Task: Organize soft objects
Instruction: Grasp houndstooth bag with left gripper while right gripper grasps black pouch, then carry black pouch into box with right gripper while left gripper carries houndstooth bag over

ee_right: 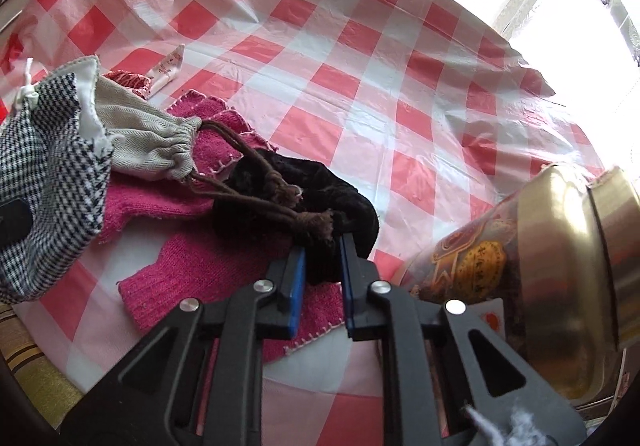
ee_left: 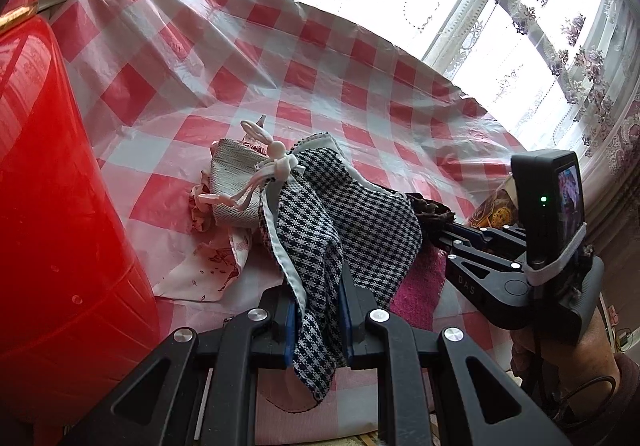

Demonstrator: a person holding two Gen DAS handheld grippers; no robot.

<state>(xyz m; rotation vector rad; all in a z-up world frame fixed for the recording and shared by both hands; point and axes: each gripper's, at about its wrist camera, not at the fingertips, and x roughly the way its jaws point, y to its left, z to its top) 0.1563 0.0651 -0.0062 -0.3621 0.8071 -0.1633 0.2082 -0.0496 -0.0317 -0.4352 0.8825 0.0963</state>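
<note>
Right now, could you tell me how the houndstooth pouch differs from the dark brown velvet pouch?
The houndstooth pouch is black-and-white check with a white drawstring; the dark brown velvet pouch is plain, with brown cords. The houndstooth pouch hangs lifted in the left gripper, while the velvet pouch lies on the pink knitted cloth, pinched by the right gripper. The houndstooth one looks larger. Both are soft drawstring pouches, each gripped.

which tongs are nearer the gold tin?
Right. The right tongs, shut on the dark velvet pouch, sit just beside the gold tin; the left tongs grip the houndstooth bag farther away.
</note>
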